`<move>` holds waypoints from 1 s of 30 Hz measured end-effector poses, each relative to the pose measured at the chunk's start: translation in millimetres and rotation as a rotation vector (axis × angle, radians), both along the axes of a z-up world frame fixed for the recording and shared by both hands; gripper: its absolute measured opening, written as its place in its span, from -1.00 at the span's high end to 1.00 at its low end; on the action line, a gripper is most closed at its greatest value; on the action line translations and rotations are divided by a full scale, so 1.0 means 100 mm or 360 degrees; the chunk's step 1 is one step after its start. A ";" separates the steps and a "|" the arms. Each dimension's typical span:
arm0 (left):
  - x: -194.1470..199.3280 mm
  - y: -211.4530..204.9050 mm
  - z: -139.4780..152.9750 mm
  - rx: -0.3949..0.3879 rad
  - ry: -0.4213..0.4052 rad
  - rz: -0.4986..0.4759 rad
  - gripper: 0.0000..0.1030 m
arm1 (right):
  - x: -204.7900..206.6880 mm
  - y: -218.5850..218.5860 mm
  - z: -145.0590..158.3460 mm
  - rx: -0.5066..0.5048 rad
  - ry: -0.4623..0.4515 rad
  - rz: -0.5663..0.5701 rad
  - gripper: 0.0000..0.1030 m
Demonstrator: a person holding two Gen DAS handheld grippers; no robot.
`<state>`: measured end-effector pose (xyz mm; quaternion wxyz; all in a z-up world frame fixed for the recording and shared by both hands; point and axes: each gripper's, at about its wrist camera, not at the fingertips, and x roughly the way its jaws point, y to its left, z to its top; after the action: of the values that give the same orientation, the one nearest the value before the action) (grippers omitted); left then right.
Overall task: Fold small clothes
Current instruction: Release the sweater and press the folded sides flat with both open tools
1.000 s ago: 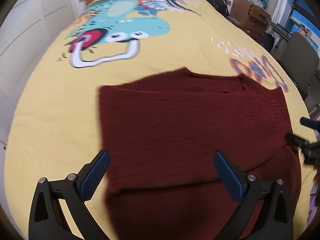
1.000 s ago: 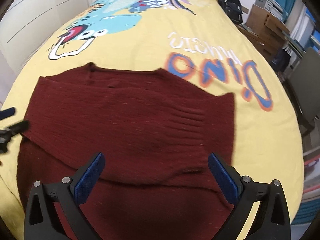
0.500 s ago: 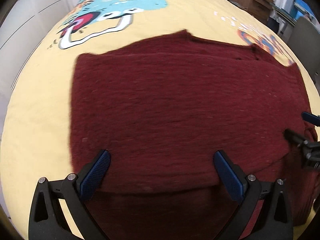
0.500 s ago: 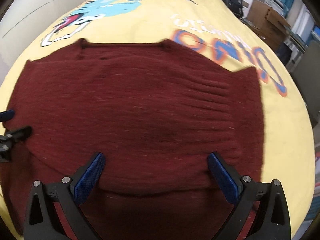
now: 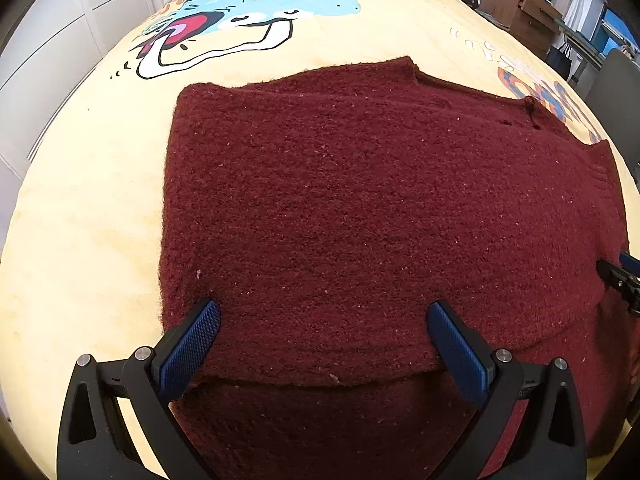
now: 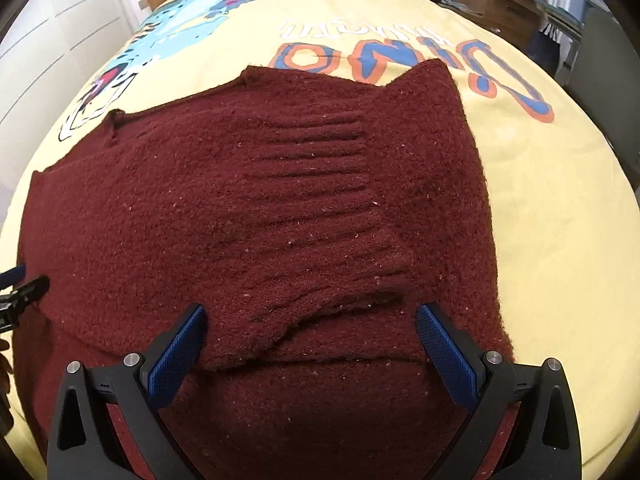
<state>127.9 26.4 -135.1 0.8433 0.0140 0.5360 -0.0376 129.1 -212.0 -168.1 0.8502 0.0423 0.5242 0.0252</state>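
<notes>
The sweater [image 5: 360, 208] lay flat on the bed [image 5: 80, 208], a dark red knit folded over on itself, its folded edge running across just ahead of both my grippers. My left gripper [image 5: 324, 332] stood wide open over the sweater's near left part, holding nothing; whether its pads pressed into the wool or only hung above it I could not tell. My right gripper [image 6: 310, 332] was spread just as wide over the sweater's near right part, empty too, with a rumpled lip of ribbed knit between its jaws. From each camera the other gripper showed only as a dark tip cut off at the frame edge beside the sweater. The sweater's nearest part ran under my jaws and out of view, so I could not see its bottom edge. Beyond the sweater, the bed's yellow cover carried a dinosaur print [image 5: 248, 12] and lettering [image 6: 400, 60], partly covered by the sweater's far edge.
</notes>
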 end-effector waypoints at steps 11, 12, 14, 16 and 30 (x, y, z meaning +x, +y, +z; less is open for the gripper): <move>-0.24 -0.09 0.50 -0.0045 -0.0071 0.0088 -0.98 | -0.44 0.04 0.66 -0.0123 -0.0182 0.0032 -0.99; -0.31 -0.09 0.60 -0.0057 -0.0097 0.0095 -0.98 | -0.52 0.04 0.75 -0.0134 -0.0215 0.0031 -0.99; -0.41 -0.10 0.73 -0.0082 -0.0133 0.0093 -0.98 | -0.64 0.01 0.88 -0.0150 -0.0267 0.0030 -0.99; -0.54 -0.11 0.86 -0.0093 -0.0166 0.0077 -0.98 | -0.79 -0.04 1.03 -0.0157 -0.0320 0.0011 -0.99; -1.19 0.02 1.08 -0.0129 -0.0195 0.0153 -0.98 | -1.57 -0.36 1.30 -0.0137 -0.0397 -0.0108 -0.99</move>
<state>8.5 28.5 -26.9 0.8752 -0.0435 0.4815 -0.0178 -28.1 -247.7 -37.7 0.9102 0.0199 0.4133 -0.0209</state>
